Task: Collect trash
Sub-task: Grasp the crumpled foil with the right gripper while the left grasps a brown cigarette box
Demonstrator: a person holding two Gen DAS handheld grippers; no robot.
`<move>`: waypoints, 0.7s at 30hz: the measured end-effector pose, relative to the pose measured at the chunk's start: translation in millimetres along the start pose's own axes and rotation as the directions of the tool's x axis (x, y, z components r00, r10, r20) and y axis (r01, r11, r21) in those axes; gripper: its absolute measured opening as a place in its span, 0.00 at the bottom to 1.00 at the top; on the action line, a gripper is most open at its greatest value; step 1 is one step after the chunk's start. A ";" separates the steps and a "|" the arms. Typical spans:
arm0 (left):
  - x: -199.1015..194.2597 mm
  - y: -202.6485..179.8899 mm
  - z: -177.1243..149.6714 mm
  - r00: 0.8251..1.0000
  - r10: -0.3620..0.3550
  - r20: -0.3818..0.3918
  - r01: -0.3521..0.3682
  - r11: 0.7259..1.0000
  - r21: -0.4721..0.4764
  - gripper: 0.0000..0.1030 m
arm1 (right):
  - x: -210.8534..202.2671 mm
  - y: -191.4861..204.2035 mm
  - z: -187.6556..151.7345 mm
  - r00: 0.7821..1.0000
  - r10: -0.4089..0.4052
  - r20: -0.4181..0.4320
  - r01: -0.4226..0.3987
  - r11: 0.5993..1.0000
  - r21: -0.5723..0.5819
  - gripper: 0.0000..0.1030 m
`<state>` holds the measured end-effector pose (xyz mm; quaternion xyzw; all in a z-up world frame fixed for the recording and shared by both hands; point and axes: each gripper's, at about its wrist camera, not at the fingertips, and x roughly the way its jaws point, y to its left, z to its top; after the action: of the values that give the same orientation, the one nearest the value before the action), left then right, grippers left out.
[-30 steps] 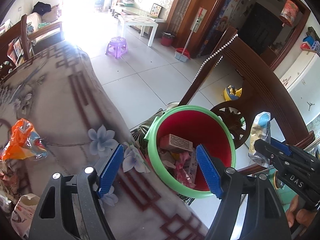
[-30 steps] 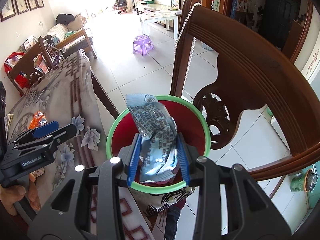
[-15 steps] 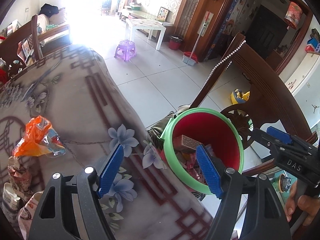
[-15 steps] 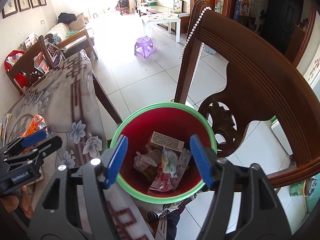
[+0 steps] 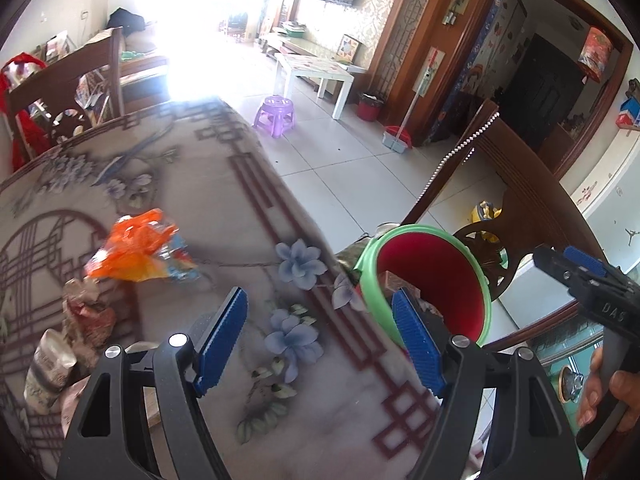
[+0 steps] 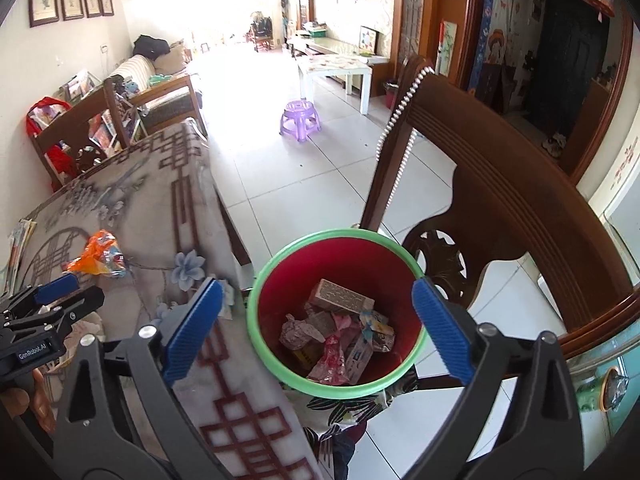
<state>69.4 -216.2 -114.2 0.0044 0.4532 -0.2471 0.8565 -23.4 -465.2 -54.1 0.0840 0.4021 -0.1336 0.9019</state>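
Observation:
A red bin with a green rim stands beside the table's right edge, holding several wrappers and a small box. Above it my right gripper is open and empty, its blue pads straddling the bin's mouth. My left gripper hovers open over the patterned tablecloth, nothing between its pads. An orange wrapper lies on the cloth ahead and left of it. More crumpled wrappers sit at the table's left.
A dark wooden chair with a bead string stands right behind the bin. A purple stool and a white low table stand on the tiled floor beyond. A hand holds the right gripper's grip.
My right gripper opened and dropped the blue-white wrapper into the bin. My left gripper swung left from above the bin to over the tablecloth.

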 end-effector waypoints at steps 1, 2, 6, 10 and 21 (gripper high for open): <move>-7.4 7.8 -5.9 1.000 0.015 0.005 -0.015 1.000 -0.006 0.70 | -2.7 6.4 -1.6 1.000 0.013 0.000 -0.013 1.000 -0.010 0.95; -12.6 14.2 -10.1 1.000 0.027 0.008 -0.026 1.000 -0.010 0.70 | -4.8 14.0 -4.1 1.000 0.022 -0.001 -0.023 1.000 -0.021 0.95; -36.1 52.7 -31.4 0.996 0.088 0.009 -0.087 0.994 -0.061 0.70 | -8.7 49.2 -22.6 0.998 0.067 -0.015 -0.067 0.995 -0.073 0.95; -54.7 90.6 -51.4 0.989 0.144 0.004 -0.143 0.982 -0.126 0.70 | -7.1 90.2 -49.6 0.993 0.108 -0.056 -0.116 0.980 -0.161 0.95; -86.4 161.1 -114.6 0.972 0.228 -0.049 -0.233 0.944 -0.232 0.70 | 4.0 189.8 -139.3 0.839 0.332 -0.431 -0.432 0.888 -0.158 0.95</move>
<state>9.2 -12.1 -149.3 -0.0419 0.4847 -0.0897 0.8691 -60.2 -249.5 -141.0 0.0742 0.5628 0.1214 0.8142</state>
